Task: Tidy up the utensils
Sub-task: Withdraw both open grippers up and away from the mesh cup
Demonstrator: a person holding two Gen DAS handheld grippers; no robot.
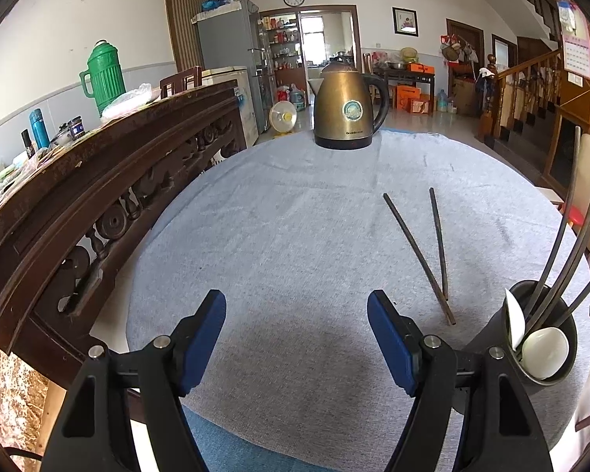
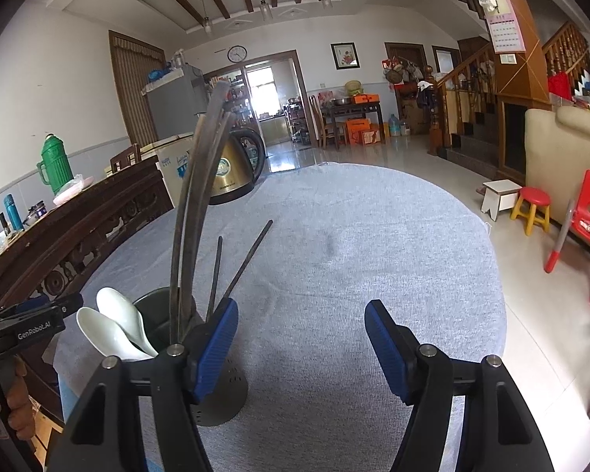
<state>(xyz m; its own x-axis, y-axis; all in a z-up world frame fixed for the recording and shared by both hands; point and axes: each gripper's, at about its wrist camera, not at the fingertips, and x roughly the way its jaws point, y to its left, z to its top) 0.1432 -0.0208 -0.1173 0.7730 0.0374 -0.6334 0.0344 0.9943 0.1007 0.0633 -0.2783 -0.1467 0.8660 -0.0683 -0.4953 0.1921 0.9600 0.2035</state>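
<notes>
Chopsticks (image 1: 432,251), two dark ones, lie crossed on the grey cloth (image 1: 275,236) at one o'clock from the left gripper (image 1: 297,338), apparently the last pieces awaiting the holder (image 1: 546,334) at three o'clock, where other chopsticks and white spoons (image 1: 544,352) already stand. Both the left gripper and the right gripper (image 2: 301,346) hover with fingers spread and empty, likely readying a pickup. The holder's base is cut off, the right finger (image 2: 216,346) masks it, and the chopsticks' near tips hide behind that finger.
</notes>
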